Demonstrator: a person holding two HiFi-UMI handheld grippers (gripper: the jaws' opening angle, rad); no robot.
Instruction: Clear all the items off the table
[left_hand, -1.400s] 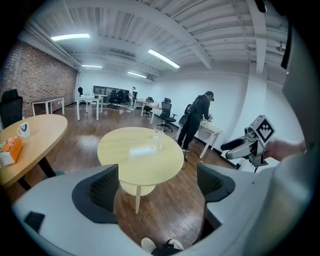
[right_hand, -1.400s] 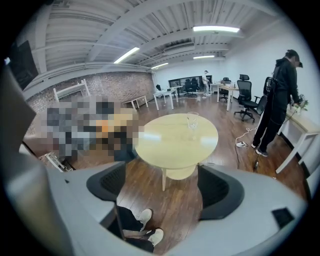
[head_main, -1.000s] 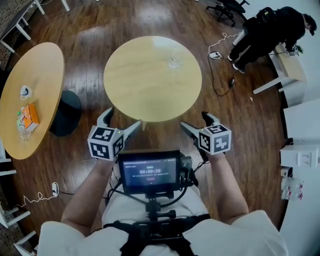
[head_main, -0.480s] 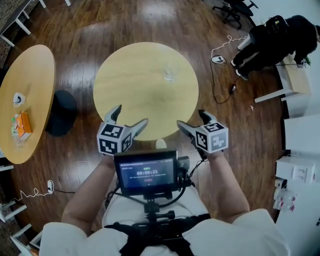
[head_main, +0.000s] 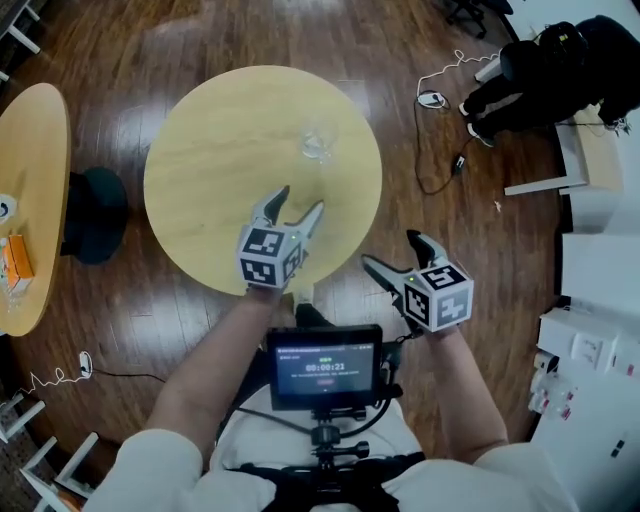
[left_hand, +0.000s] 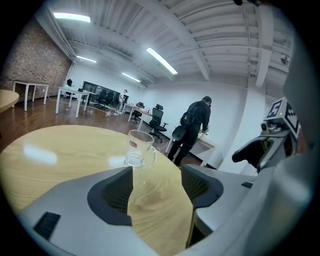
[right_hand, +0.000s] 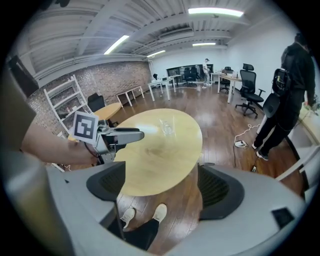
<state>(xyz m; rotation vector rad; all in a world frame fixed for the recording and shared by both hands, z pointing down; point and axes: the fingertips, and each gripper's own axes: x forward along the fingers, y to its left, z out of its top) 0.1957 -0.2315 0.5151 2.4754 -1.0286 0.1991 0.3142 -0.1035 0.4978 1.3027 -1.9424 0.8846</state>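
Note:
A clear glass mug (head_main: 316, 143) stands upright on the round wooden table (head_main: 220, 150), right of its middle. My left gripper (head_main: 300, 200) reaches over the table's near part and points at the mug (left_hand: 140, 148), a short way short of it. Its jaws have just been closing and stand partly open, with only bare tabletop between them (left_hand: 155, 187). My right gripper (head_main: 390, 250) hangs open off the table's front right edge, above the wooden floor, nothing in it (right_hand: 160, 187). From there the mug (right_hand: 167, 127) shows far off.
A second wooden table (head_main: 35, 180) at the left carries an orange box (head_main: 12, 262), with a black round stool (head_main: 95, 213) beside it. A person in black (head_main: 560, 65) stands at the upper right near floor cables (head_main: 440, 100). White furniture (head_main: 590, 340) lines the right.
My left gripper has moved forward from the table's near edge out over the top toward the mug, and its jaws have narrowed. My right gripper shifted slightly and stays off the table.

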